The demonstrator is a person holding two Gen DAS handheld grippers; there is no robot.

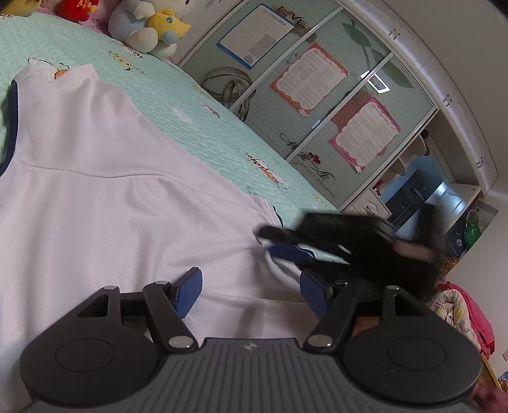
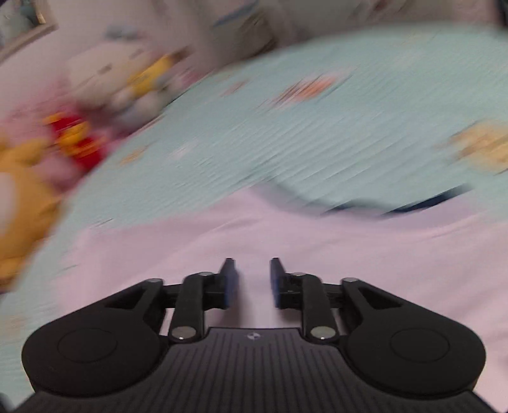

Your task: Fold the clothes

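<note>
We see left gripper (image 1: 250, 286) spread wide above white shirt (image 1: 111, 206) | only its view shows right gripper (image 1: 285, 244) on the sleeve | right view blurred, jaws part-way apart, empty

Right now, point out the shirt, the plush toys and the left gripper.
shirt (image 1: 104, 197), left wrist view, on the white back panel.
plush toys (image 1: 143, 25), left wrist view, on the pale blue one's body.
left gripper (image 1: 250, 286), left wrist view, midway between its blue fingertips.
</note>
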